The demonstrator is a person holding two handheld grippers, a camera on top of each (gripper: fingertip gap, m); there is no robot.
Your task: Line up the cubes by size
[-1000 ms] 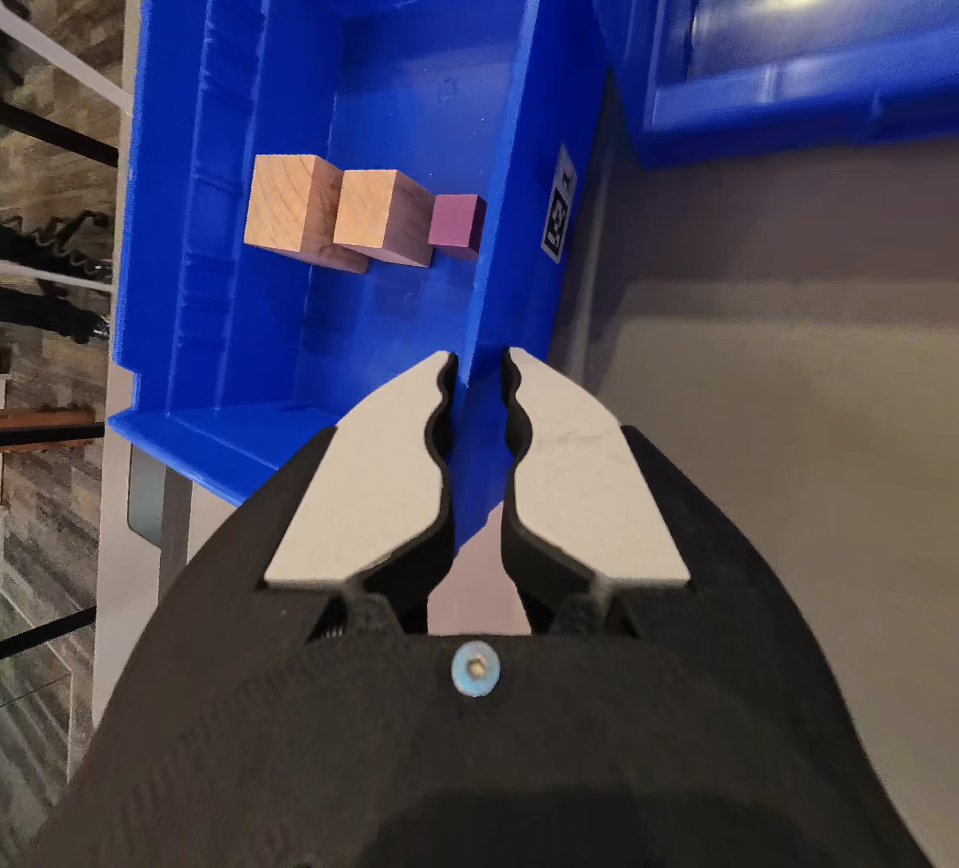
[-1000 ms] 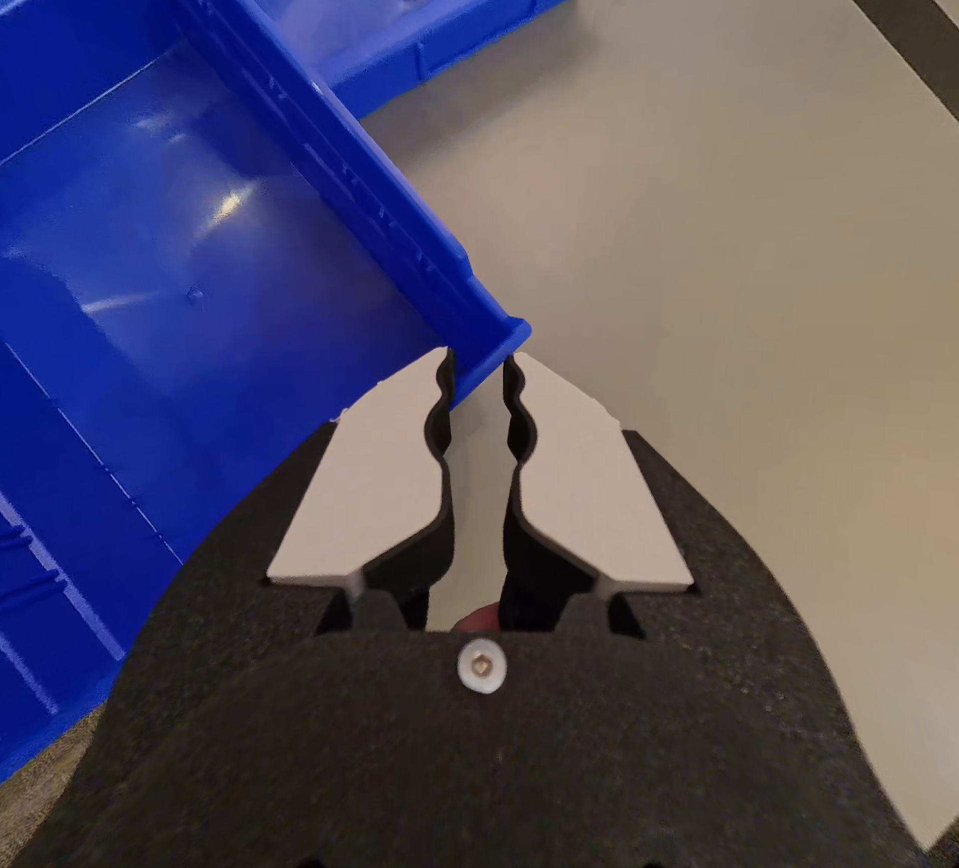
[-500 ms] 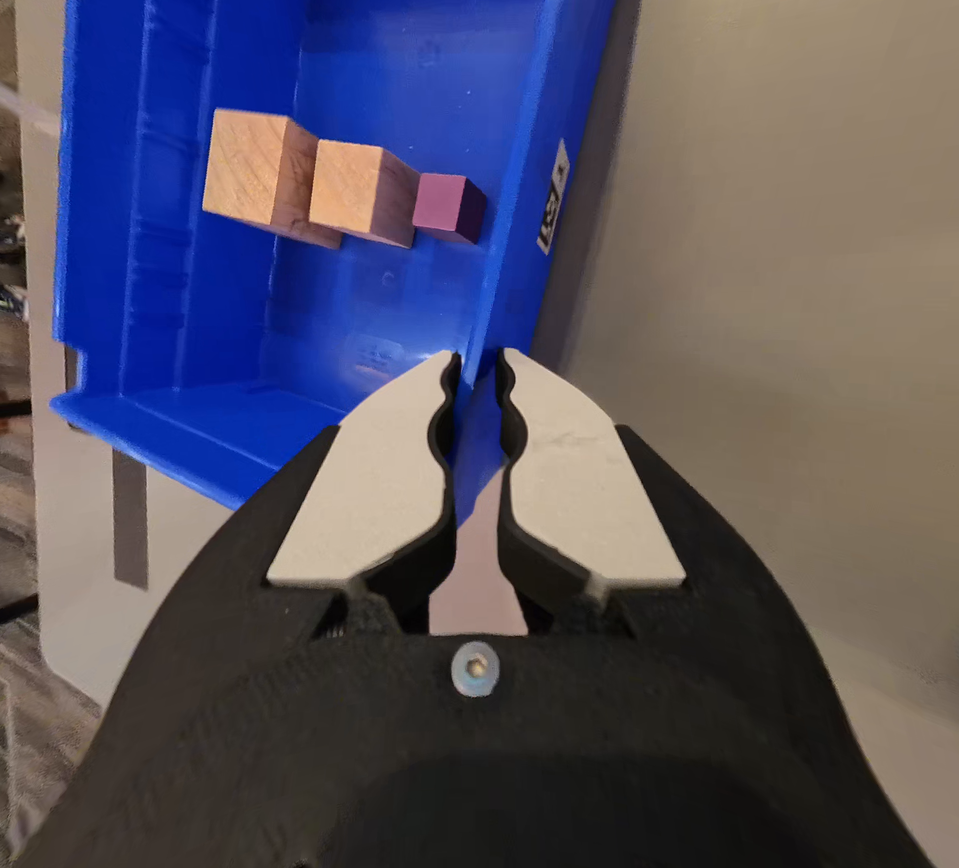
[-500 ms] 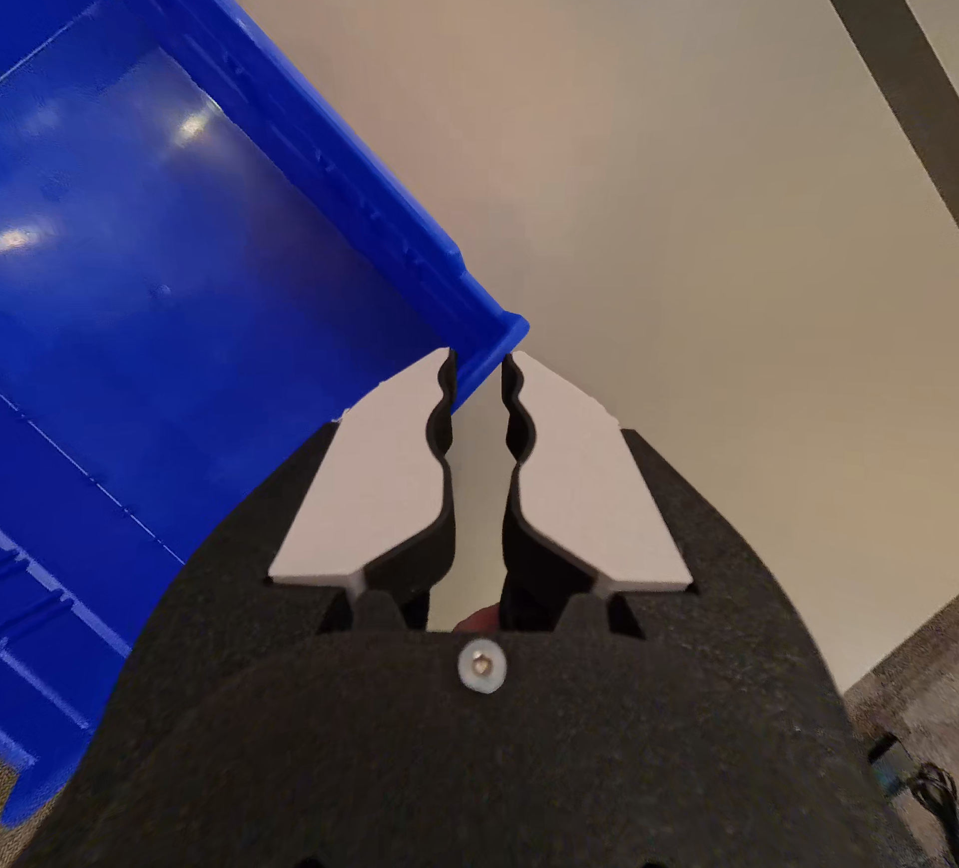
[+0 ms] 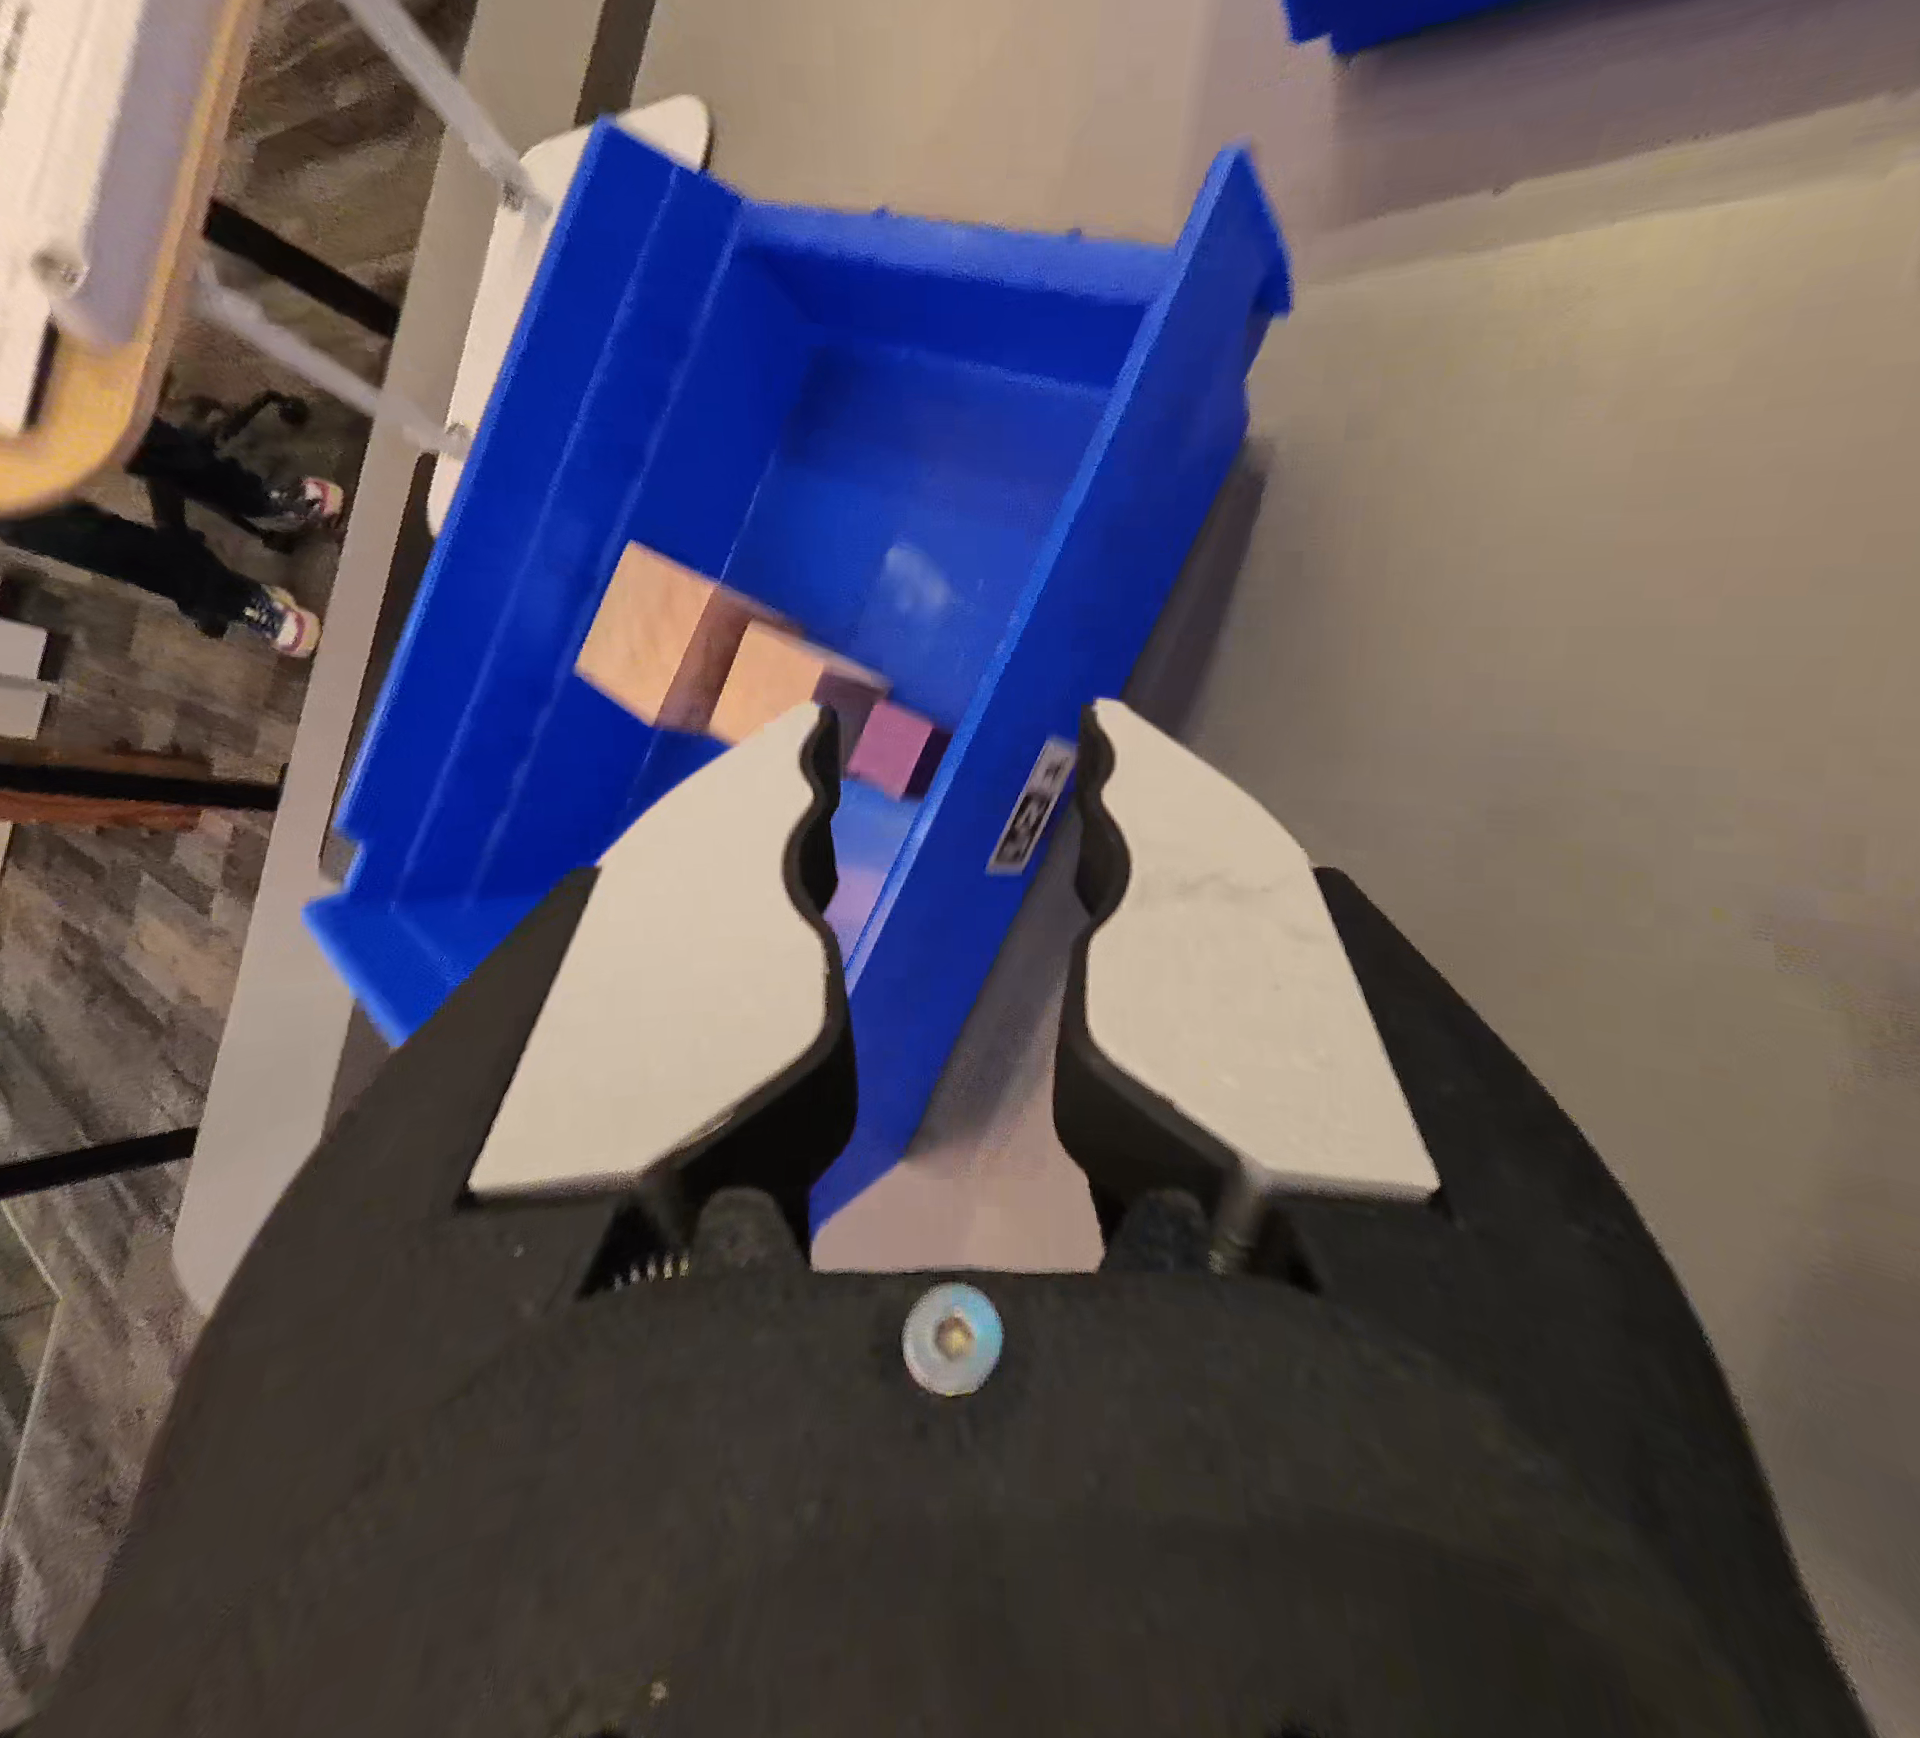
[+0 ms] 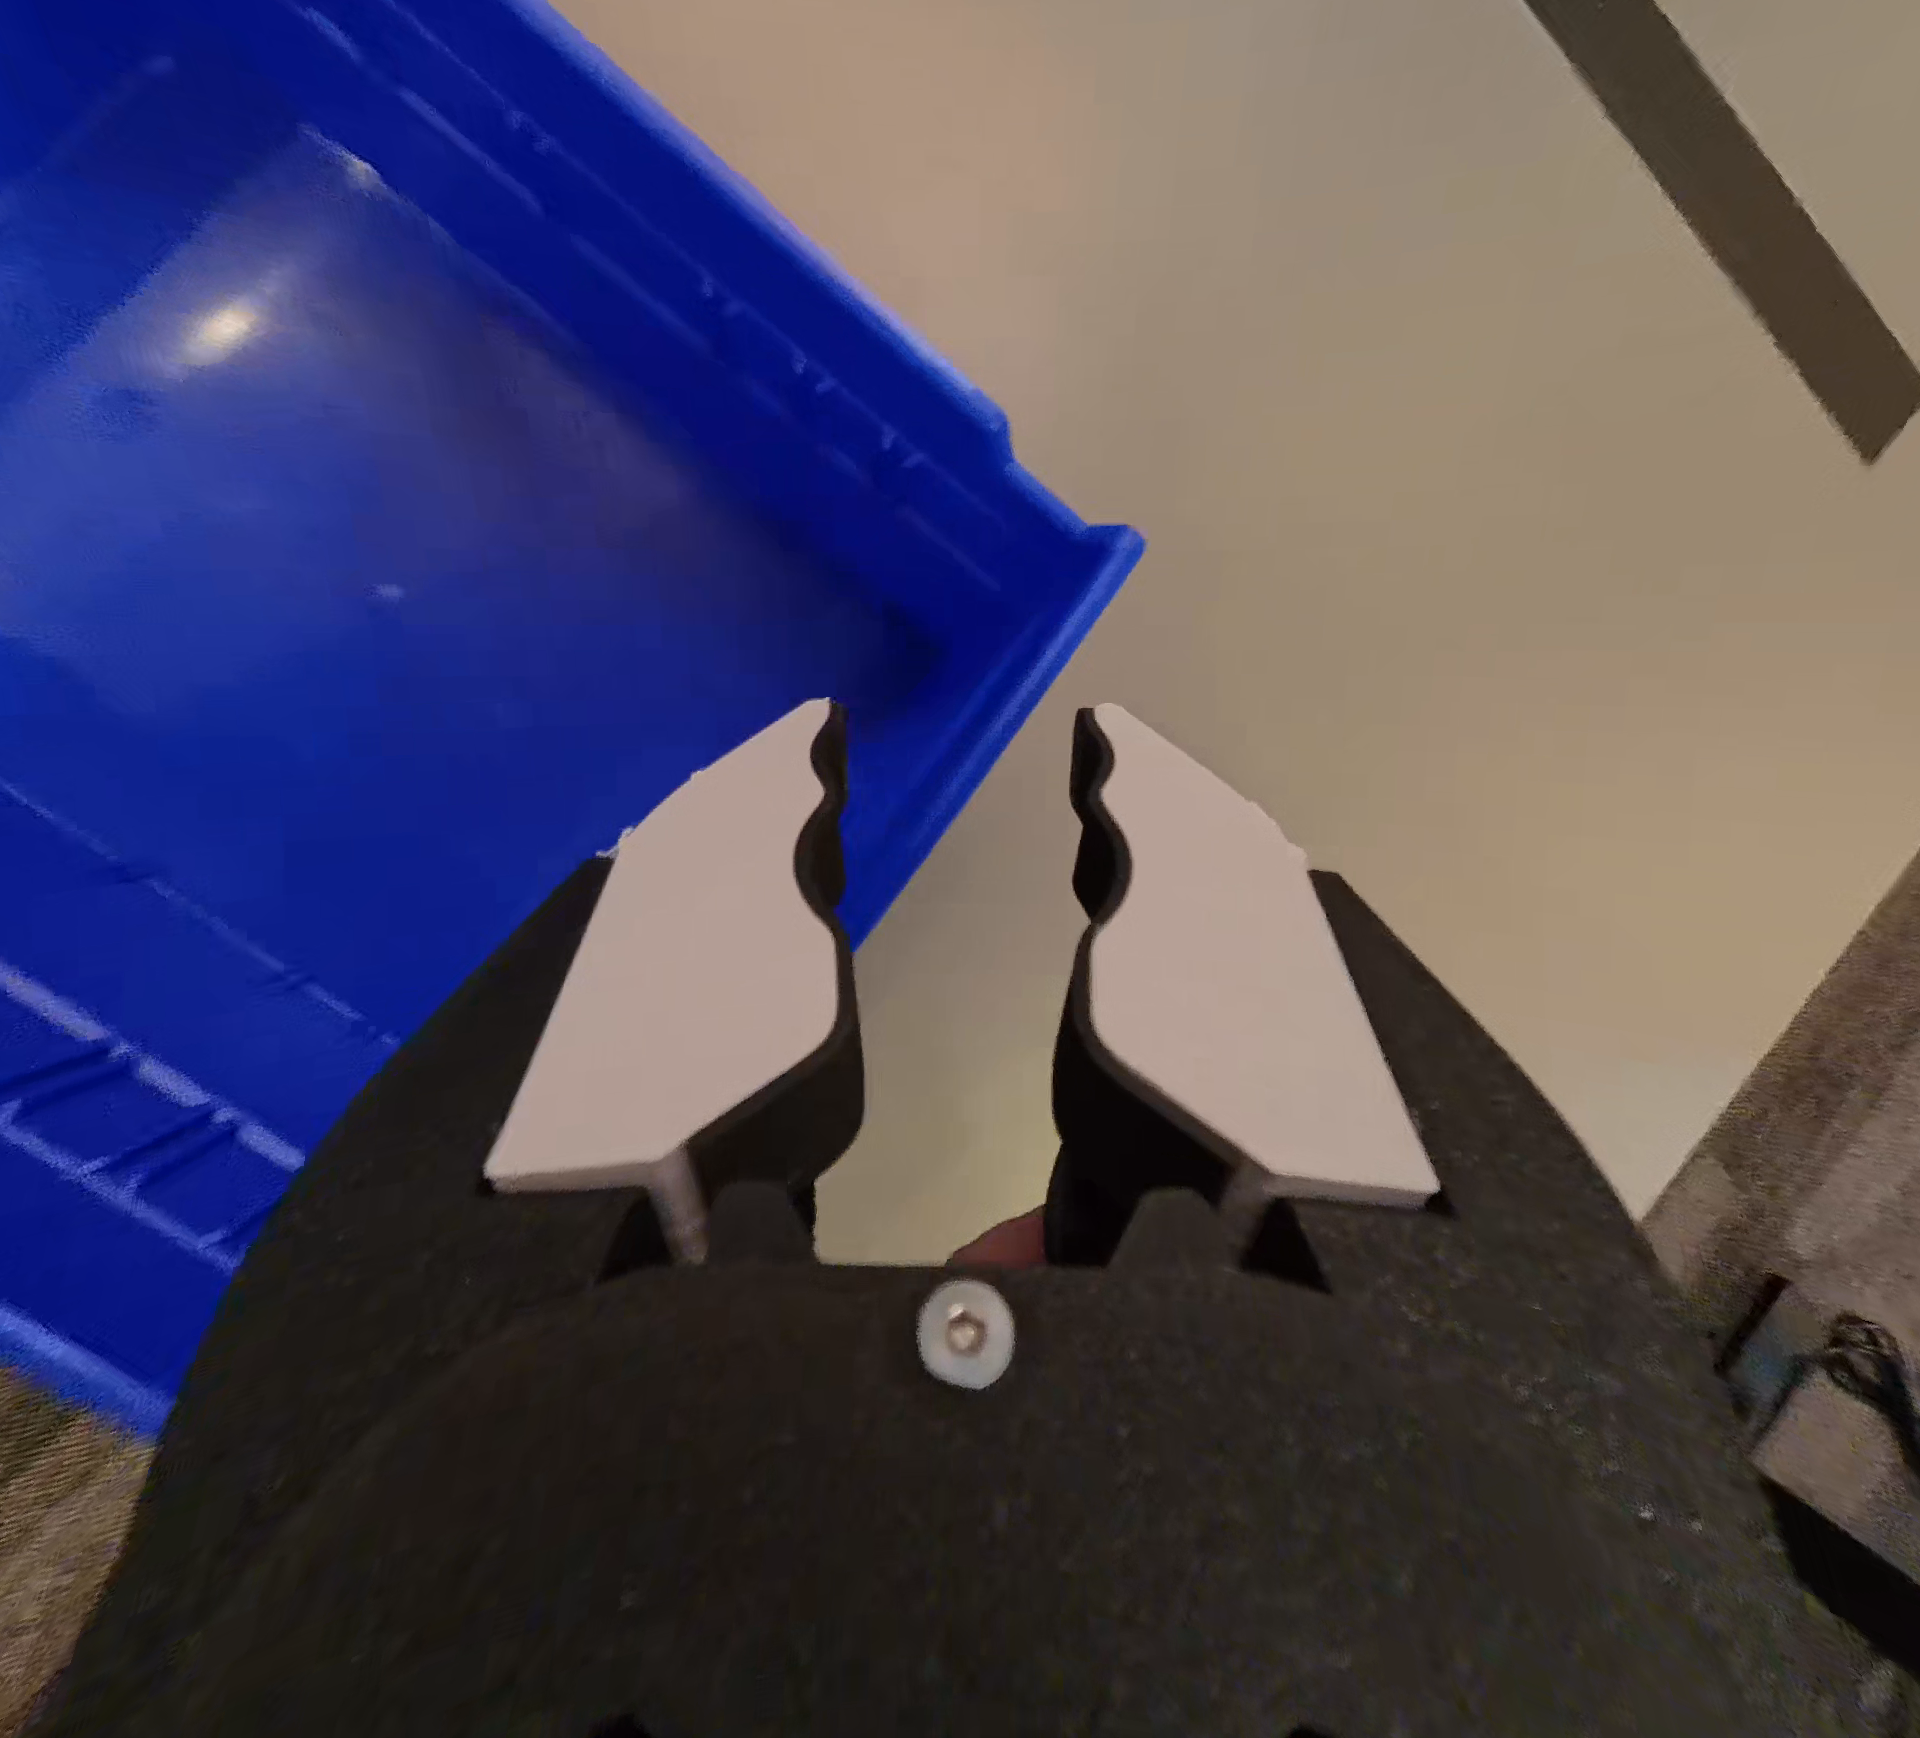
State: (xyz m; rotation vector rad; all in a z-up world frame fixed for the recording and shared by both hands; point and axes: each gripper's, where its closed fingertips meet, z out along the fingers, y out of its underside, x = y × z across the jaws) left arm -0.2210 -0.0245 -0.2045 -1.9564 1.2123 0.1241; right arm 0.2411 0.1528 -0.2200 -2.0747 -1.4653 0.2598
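Task looked essentially done, judging from the layout: three cubes sat in a row inside the blue bin (image 5: 665, 462), largest to smallest, touching or nearly so. The large wooden cube (image 5: 644, 634) was at the left end, the medium wooden cube (image 5: 769, 686) next to it, and the small purple cube (image 5: 891, 746) at the right end, close to the bin's right wall. Nothing appeared left to sort in this bin; any remaining work would be pulling away.

Cubes looked plain and square-edged, with two in light wood with visible grain and one painted purple. The view was blurred, so exact contact between them was hard to confirm.

Left gripper (image 5: 951, 722) had its fingers (image 5: 707, 940) spread wide, straddling the bin's right wall with a clear gap on the outer side, gripping nothing. A sticker (image 5: 1034, 805) sat on that wall's outside.

Right gripper (image 6: 956, 722) was likewise wide open, holding nothing, with the corner of a second blue bin (image 6: 416, 493) between its fingers and no squeeze on it. That bin's visible interior showed no cubes. Both bins rested on the beige surface (image 5: 1558, 649).
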